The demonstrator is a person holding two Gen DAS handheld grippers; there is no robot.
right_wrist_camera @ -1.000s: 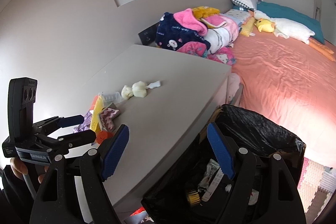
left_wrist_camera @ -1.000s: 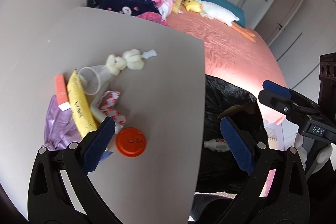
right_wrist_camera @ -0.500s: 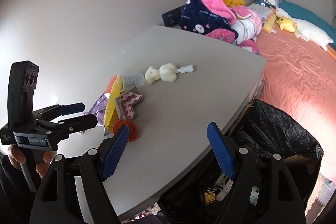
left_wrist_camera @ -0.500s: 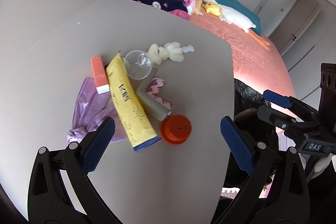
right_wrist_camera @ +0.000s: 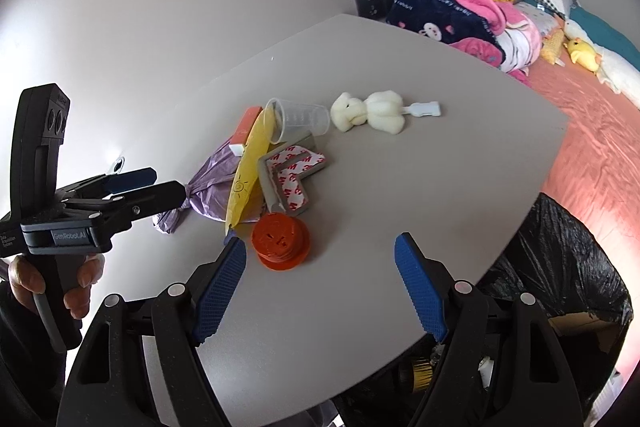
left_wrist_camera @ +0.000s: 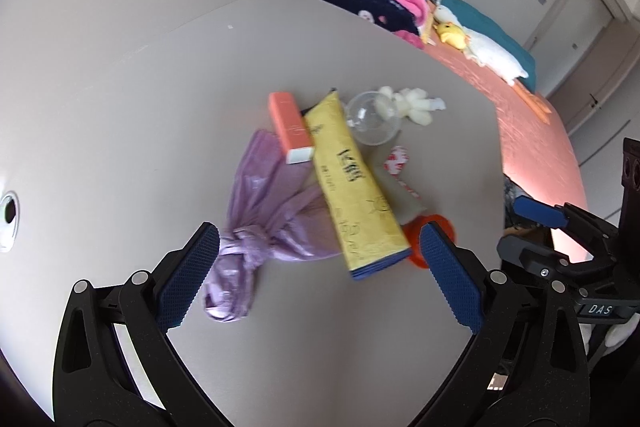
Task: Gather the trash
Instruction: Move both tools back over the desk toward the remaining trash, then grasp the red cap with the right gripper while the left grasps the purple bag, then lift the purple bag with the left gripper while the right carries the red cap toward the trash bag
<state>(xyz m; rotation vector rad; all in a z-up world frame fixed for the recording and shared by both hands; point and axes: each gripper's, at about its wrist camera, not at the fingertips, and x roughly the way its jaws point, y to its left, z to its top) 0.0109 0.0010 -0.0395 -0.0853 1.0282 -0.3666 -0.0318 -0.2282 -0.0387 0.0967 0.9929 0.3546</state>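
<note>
- The left gripper (left_wrist_camera: 318, 275), black with blue ridged pads, stands wide with nothing between the pads; it hangs over the knotted end of a crumpled lilac plastic bag (left_wrist_camera: 266, 203) on the grey tabletop (left_wrist_camera: 140, 115).
- The right gripper (right_wrist_camera: 320, 287) is also spread wide and empty, just on the near side of a round orange-red ribbed plastic lid (right_wrist_camera: 281, 241).
- In the right wrist view the left gripper's side plate reads "GenRobot.AI"; fingers of the person's hand (right_wrist_camera: 60, 283) wrap its handle. In the left wrist view the right gripper's plate reads "DAS".
- The trash lies in one heap mid-table: the lilac bag, a long flat yellow packet (left_wrist_camera: 352, 183) with dark printed characters too blurred to read and a sun drawing, lying over the bag, and a coral-orange box with a white end (left_wrist_camera: 290, 127) beside it.
- A clear plastic measuring cup (right_wrist_camera: 298, 119) lies on its side with printed graduation marks, too small to read.
- A grey L-shaped foam corner piece (right_wrist_camera: 290, 179) carries white backing paper with a repeated red logo that I cannot read for sure.
- A small cream plush toy with a white tag (right_wrist_camera: 372, 113) lies just beyond the cup.
- A bin lined with a black plastic bag (right_wrist_camera: 568, 267) stands by the table's edge on the right, with litter inside it.
</note>
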